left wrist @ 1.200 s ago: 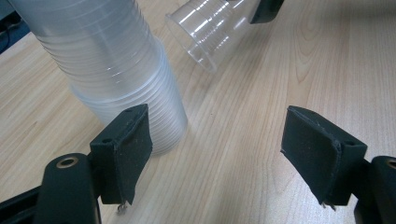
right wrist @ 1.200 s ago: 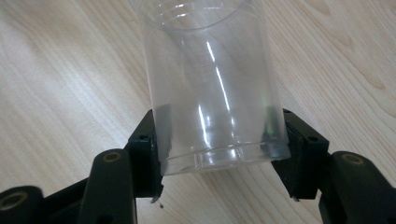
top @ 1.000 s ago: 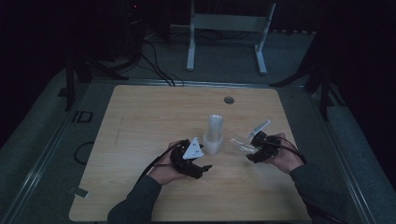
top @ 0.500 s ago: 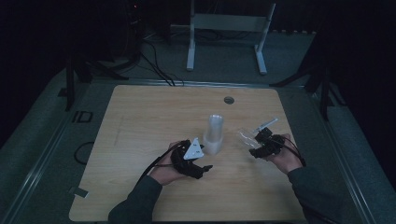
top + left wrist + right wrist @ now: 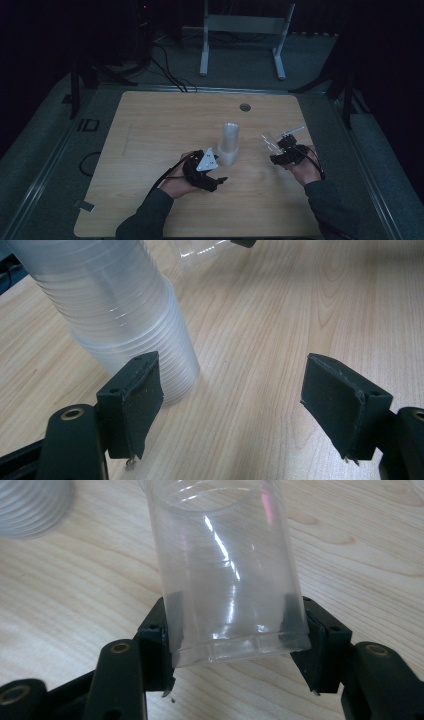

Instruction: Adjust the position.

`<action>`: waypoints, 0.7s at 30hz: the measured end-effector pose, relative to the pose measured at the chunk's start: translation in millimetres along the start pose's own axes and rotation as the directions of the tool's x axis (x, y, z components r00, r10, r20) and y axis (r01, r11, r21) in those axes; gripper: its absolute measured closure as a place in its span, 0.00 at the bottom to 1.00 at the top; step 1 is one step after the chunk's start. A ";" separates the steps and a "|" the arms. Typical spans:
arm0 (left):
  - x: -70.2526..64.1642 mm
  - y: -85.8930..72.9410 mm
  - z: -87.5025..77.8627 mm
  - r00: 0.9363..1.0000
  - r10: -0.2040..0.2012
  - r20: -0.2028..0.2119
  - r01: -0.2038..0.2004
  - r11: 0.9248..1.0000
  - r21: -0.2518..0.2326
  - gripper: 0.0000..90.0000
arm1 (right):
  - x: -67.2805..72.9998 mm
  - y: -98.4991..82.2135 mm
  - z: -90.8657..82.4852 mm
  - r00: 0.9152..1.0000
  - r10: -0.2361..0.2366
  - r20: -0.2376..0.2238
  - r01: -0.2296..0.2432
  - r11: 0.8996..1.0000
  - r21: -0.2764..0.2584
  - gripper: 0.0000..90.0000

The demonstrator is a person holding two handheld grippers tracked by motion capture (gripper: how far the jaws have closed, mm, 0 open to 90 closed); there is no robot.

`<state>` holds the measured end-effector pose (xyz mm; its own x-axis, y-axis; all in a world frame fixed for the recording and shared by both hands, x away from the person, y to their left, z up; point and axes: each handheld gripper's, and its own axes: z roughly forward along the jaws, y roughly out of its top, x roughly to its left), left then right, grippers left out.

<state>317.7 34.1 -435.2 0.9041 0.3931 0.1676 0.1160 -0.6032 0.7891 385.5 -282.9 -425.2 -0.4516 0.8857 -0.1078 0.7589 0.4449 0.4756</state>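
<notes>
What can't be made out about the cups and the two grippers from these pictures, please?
- Stack of cups: its top is cut off by the left gripper view's upper edge, so no count.
- Clear cup: its far end runs past the right gripper view's top edge.
- Left gripper: in the dim high view, too small to read its jaws.
- Right gripper: there, too small to show its grip.

Left gripper (image 5: 218, 178): I saw a black body with a grey three-cornered plate on top, dotted with small dark marks.
Left cable: black, it trailed back along my forearm.
Left pads (image 5: 137, 390): black and foam-like, with worn edges; a brass-coloured ring sat in the arm below.
Right gripper (image 5: 274, 158): black and compact, with thin black cables looping behind it.
Right pads (image 5: 320, 642): black blocks with small screw holes, on rounded arms with brass-coloured rings.
Sleeves (image 5: 150, 215): dark grey, long, reaching my wrists.
</notes>
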 end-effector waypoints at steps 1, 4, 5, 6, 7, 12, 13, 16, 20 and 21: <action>-0.1 0.0 0.1 1.000 -0.001 0.000 0.001 1.000 -0.001 0.27 | -0.8 -0.2 0.2 1.000 0.014 0.006 -0.014 1.000 0.000 0.47; -0.2 0.1 0.3 1.000 0.000 -0.001 0.000 1.000 0.000 0.27 | -3.1 -0.4 0.7 0.999 0.040 0.016 -0.040 0.999 -0.009 0.47; -0.2 0.2 0.5 1.000 0.000 0.000 0.000 1.000 0.001 0.27 | -5.0 -0.2 0.7 0.997 0.070 0.025 -0.069 0.997 -0.019 0.47; -0.3 0.2 0.8 1.000 0.002 0.000 -0.002 1.000 0.001 0.27 | -5.6 -0.1 0.5 0.996 0.083 0.028 -0.083 0.996 -0.023 0.47; -0.3 0.3 0.9 1.000 0.003 0.001 -0.003 1.000 0.002 0.27 | -6.3 0.1 0.7 0.995 0.092 0.032 -0.091 0.995 -0.028 0.47; -0.3 0.2 1.1 1.000 0.001 0.000 -0.001 1.000 0.000 0.27 | -5.6 0.4 1.6 0.988 0.146 0.041 -0.143 0.988 -0.054 0.47; -0.4 0.2 1.0 1.000 0.000 0.000 0.000 1.000 -0.001 0.27 | -5.1 0.6 2.2 0.987 0.156 0.044 -0.153 0.986 -0.060 0.47; -0.4 0.3 0.7 1.000 -0.001 -0.002 0.001 1.000 -0.002 0.27 | -3.7 1.5 4.6 0.983 0.179 0.046 -0.176 0.982 -0.075 0.47; 0.0 0.0 0.6 1.000 -0.006 -0.001 0.006 1.000 -0.007 0.27 | -1.1 3.6 6.8 0.978 0.197 0.071 -0.190 0.977 -0.093 0.47; 0.0 0.0 0.7 1.000 -0.004 -0.002 0.004 1.000 -0.006 0.27 | -0.5 4.1 7.2 0.976 0.207 0.070 -0.200 0.975 -0.096 0.47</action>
<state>318.0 33.6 -435.6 0.9028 0.3969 0.1658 0.1168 -0.5972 0.7936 392.2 -280.6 -429.4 -0.2501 0.9658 -0.0680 0.7855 0.2435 0.5689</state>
